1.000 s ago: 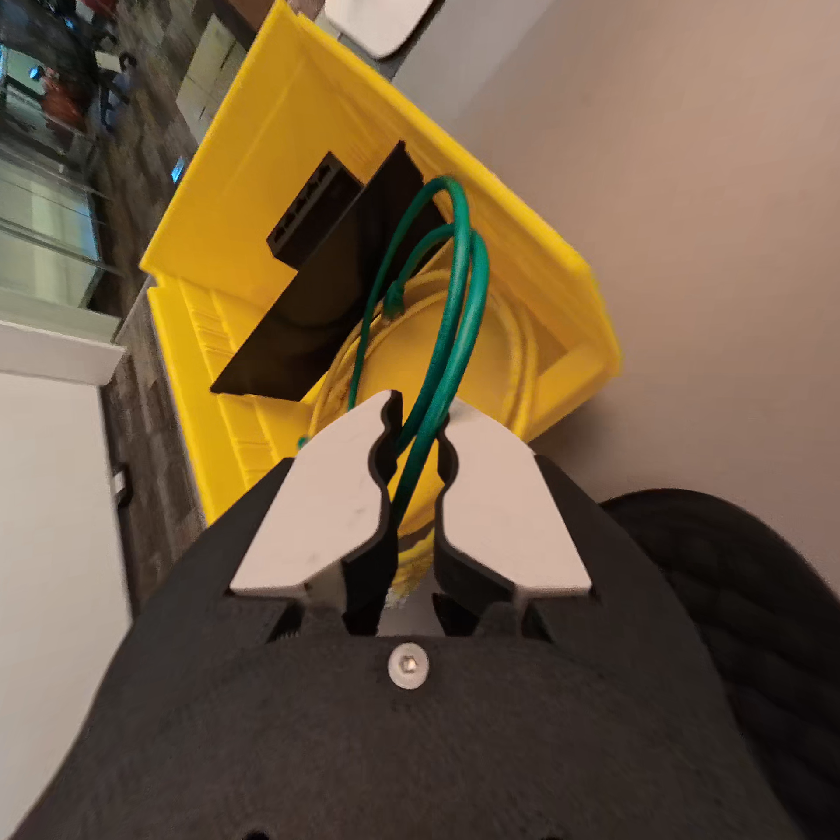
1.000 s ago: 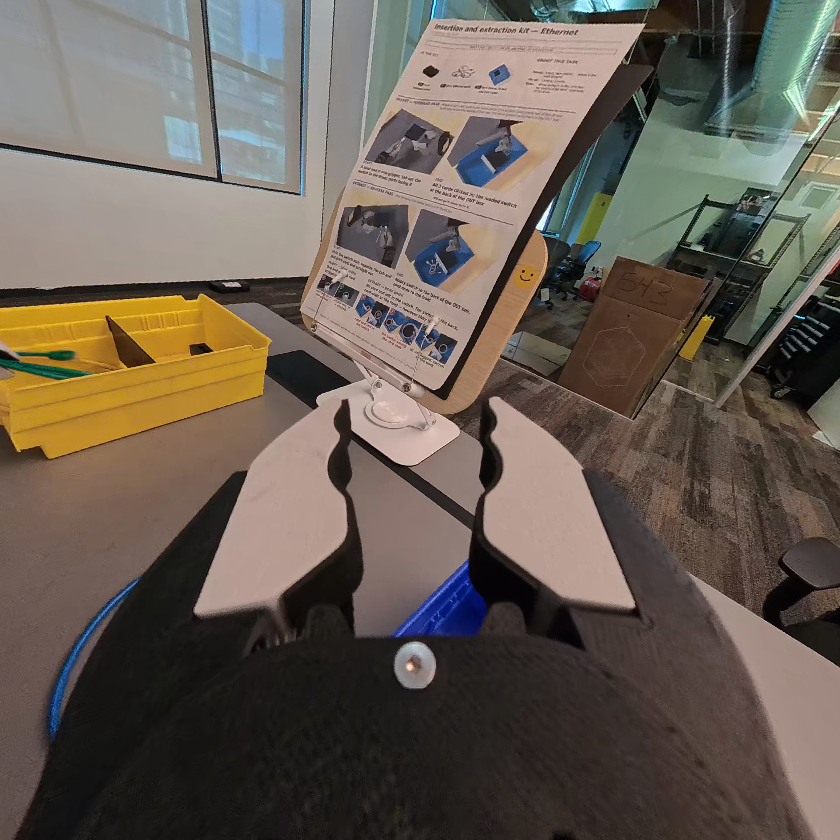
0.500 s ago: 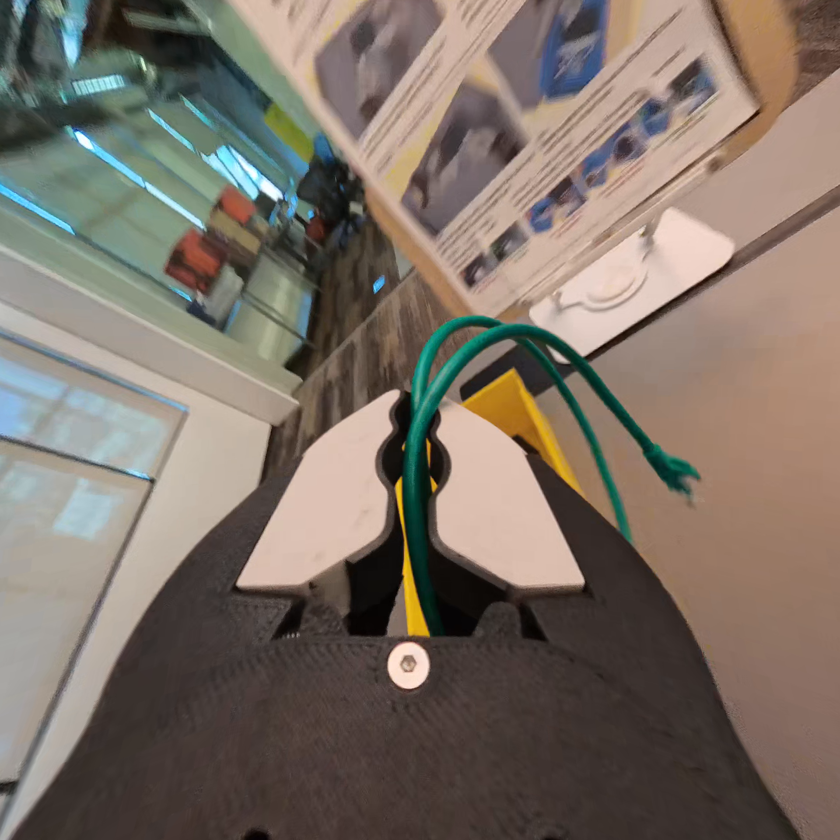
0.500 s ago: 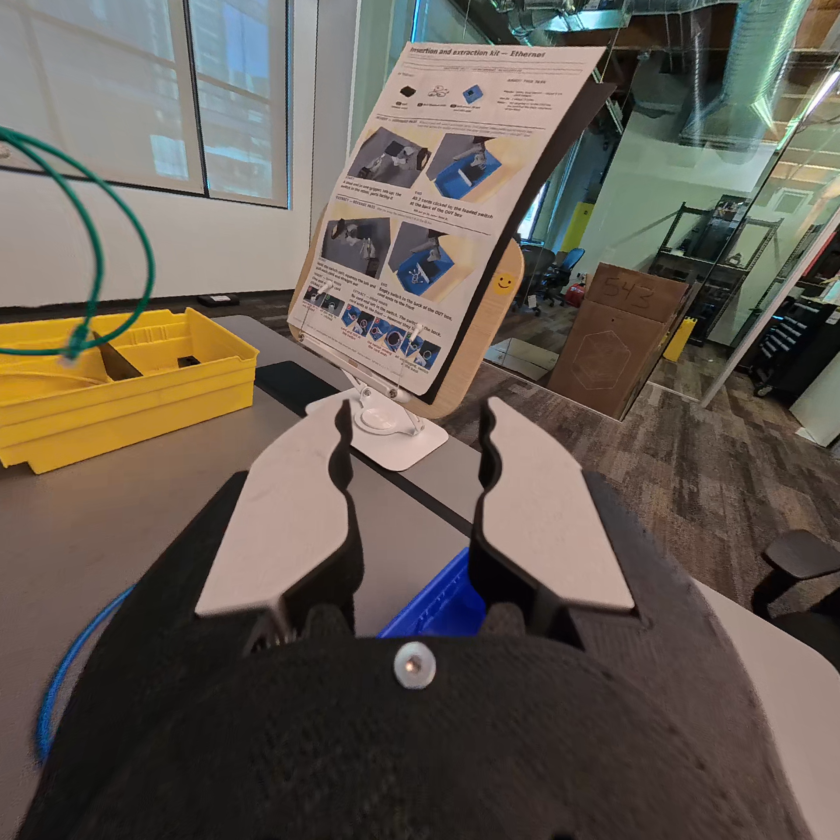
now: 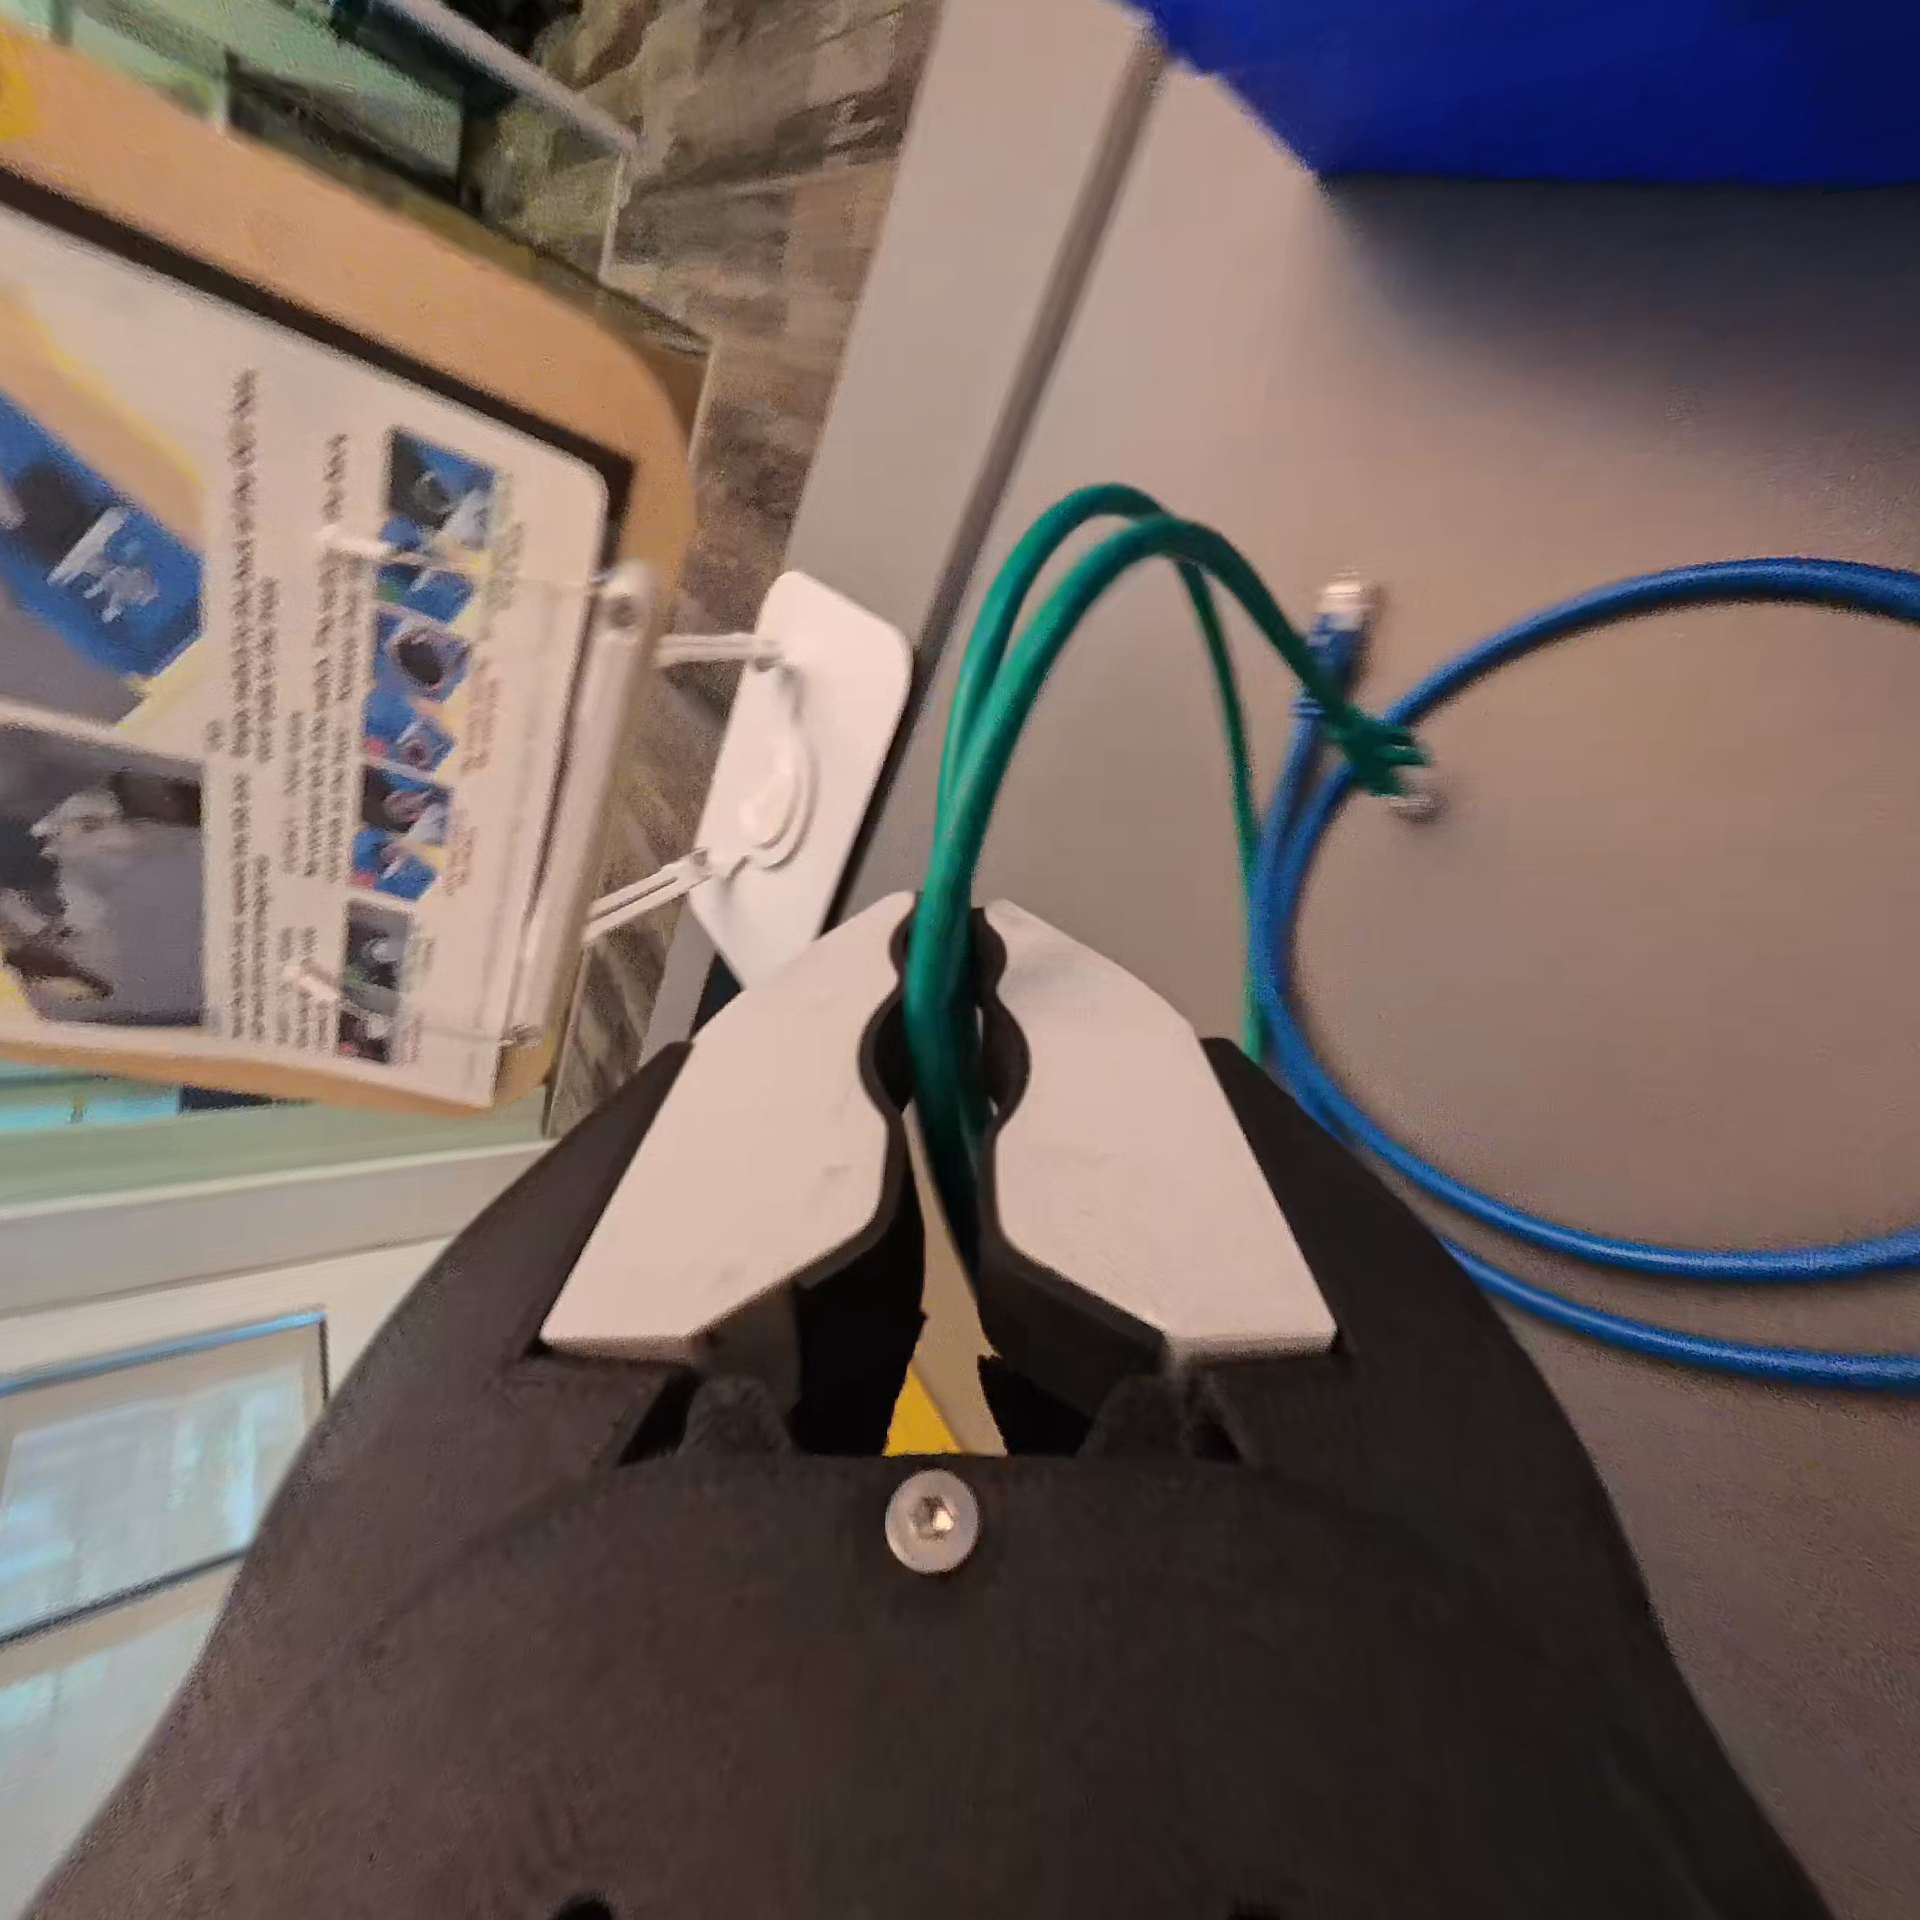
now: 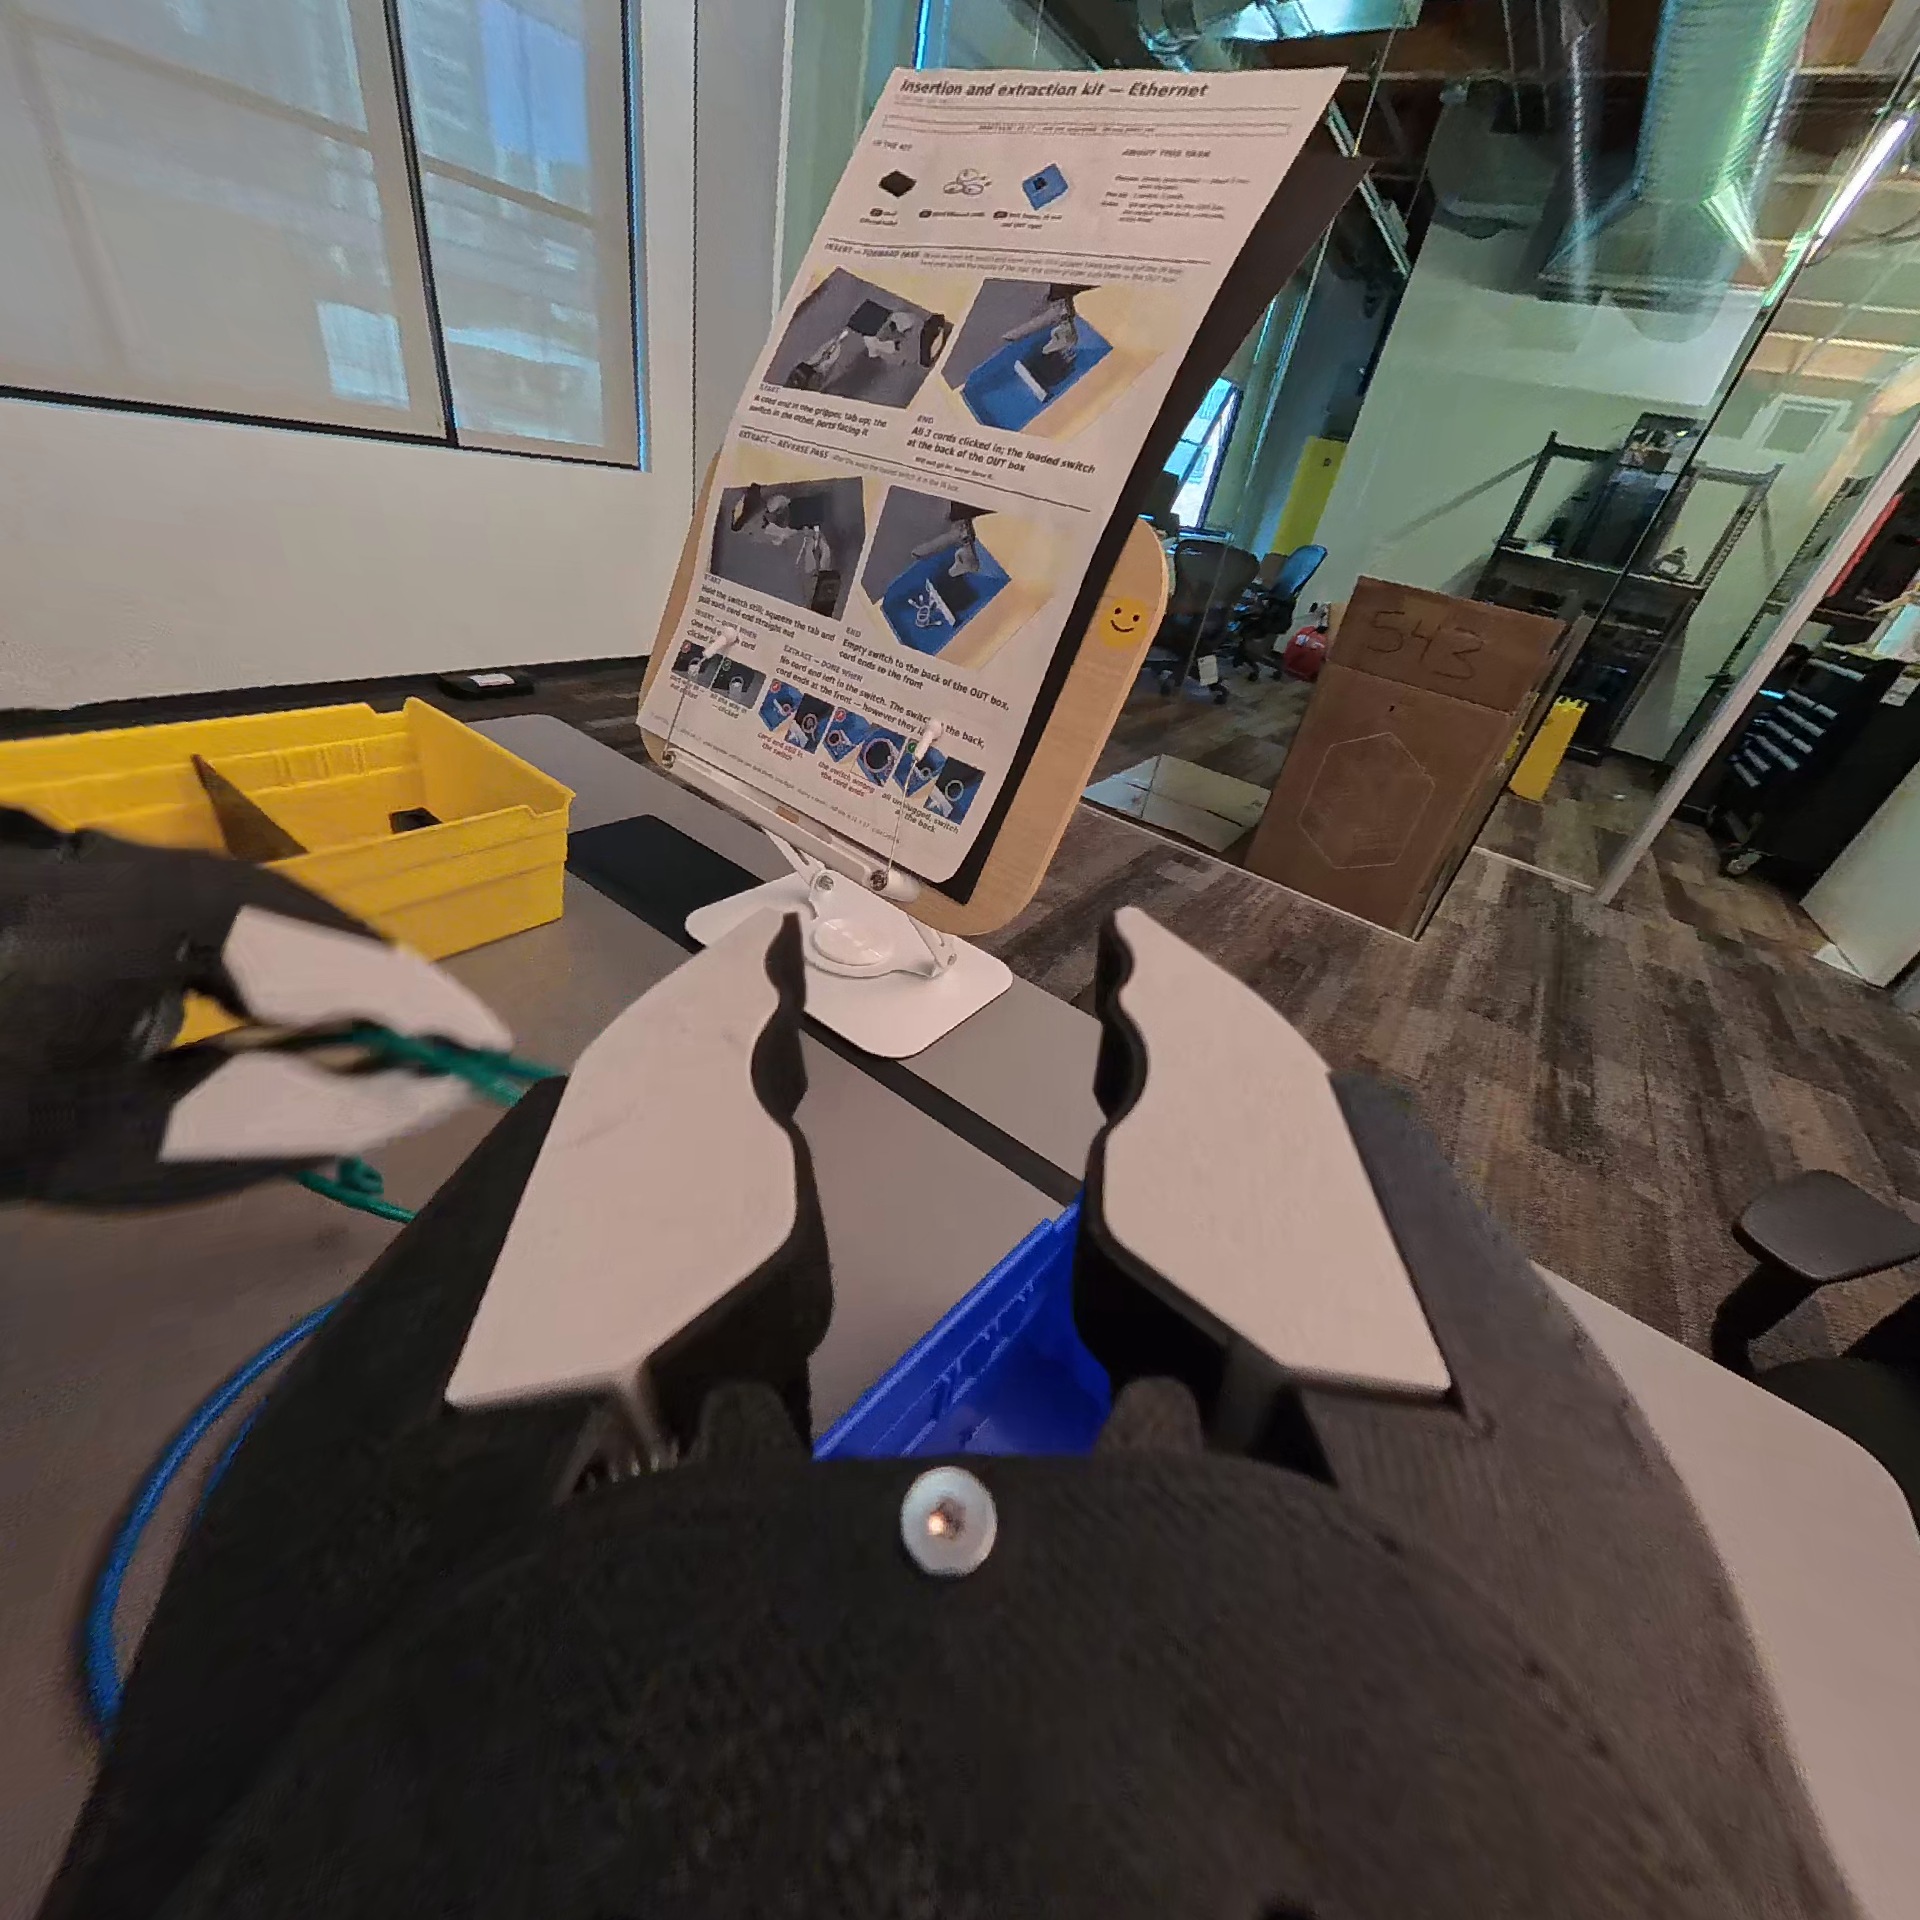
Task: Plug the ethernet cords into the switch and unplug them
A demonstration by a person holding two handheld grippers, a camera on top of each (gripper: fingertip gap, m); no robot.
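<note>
My left gripper (image 5: 945, 914) is shut on a looped green ethernet cord (image 5: 977, 675), held above the grey table; the cord's plug end (image 5: 1382, 764) hangs to the right. A blue ethernet cord (image 5: 1507, 1236) lies in a loop on the table, its plug (image 5: 1340, 613) near the green one. My right gripper (image 6: 945, 956) is open and empty, above a blue bin (image 6: 987, 1361). The right wrist view shows the left gripper (image 6: 312, 1049) with the green cord (image 6: 447, 1060) at the left. The black switch (image 6: 421, 821) sits in the yellow bin (image 6: 468, 862).
An instruction sheet on a wooden board (image 6: 935, 468) stands on a white base (image 6: 883, 977) at the table's far edge. A black divider (image 6: 239, 810) stands in the yellow bin. The blue bin's rim (image 5: 1558, 83) shows at the top. A cardboard box (image 6: 1403, 748) and a chair (image 6: 1818, 1247) stand beyond the table.
My left gripper lifted the green cord out of the yellow bin and swung right, toward the blue cord and the right gripper. The right gripper stayed open and nearly still.
</note>
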